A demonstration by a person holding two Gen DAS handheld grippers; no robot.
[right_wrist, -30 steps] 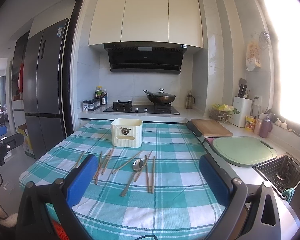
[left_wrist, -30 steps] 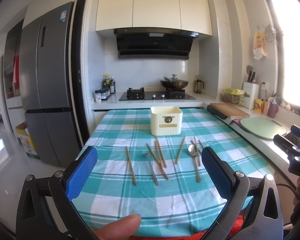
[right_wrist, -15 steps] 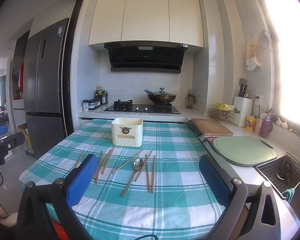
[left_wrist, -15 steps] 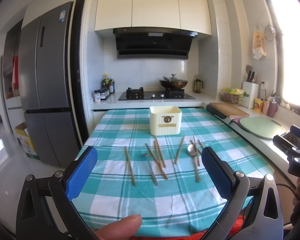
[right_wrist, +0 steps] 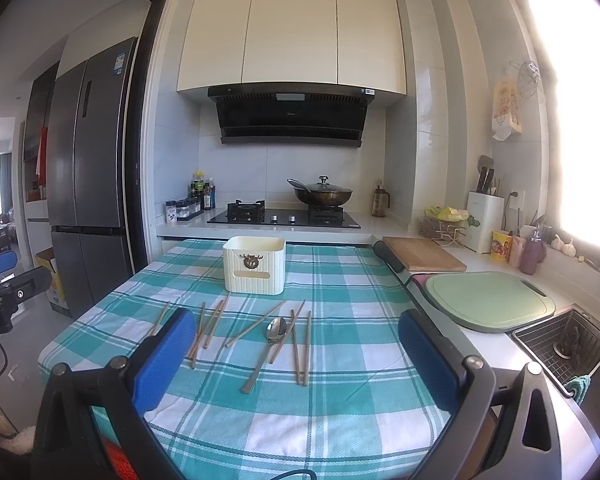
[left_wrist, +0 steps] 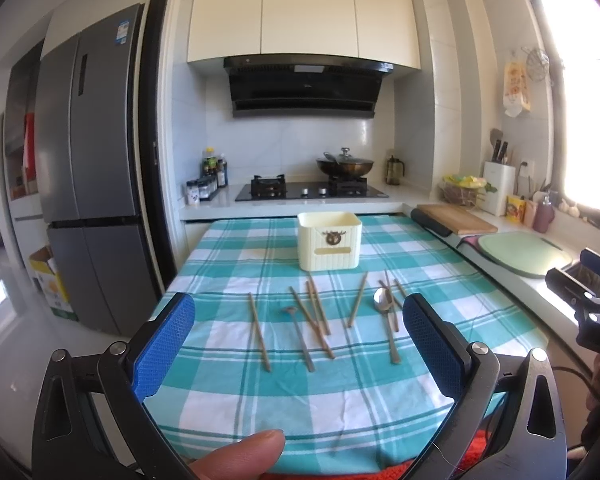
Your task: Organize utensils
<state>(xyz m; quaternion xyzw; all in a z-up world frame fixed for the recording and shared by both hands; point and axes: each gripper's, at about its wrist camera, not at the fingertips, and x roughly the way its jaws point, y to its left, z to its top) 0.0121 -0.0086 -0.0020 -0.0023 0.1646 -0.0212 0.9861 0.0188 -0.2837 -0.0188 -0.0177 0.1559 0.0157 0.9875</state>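
In front of the cream holder (left_wrist: 329, 246), chopsticks (left_wrist: 318, 312) and spoon (left_wrist: 381, 300) lie loose on the bench (left_wrist: 236, 252), awaiting sorting; left gripper (left_wrist: 298, 344) and right gripper (right_wrist: 292, 354) fingers gape wide, empty.

Right tongs (right_wrist: 292, 354) spread wide, empty, above near edge of worktop (right_wrist: 340, 420) in teal check cloth. Metal spoon (right_wrist: 270, 346) lies among scattered chopsticks (right_wrist: 306, 350) mid-cloth. Cream utensil holder (right_wrist: 254, 265) upright beyond them. Green cutting board (right_wrist: 488, 300) at right, beside sink (right_wrist: 568, 344)
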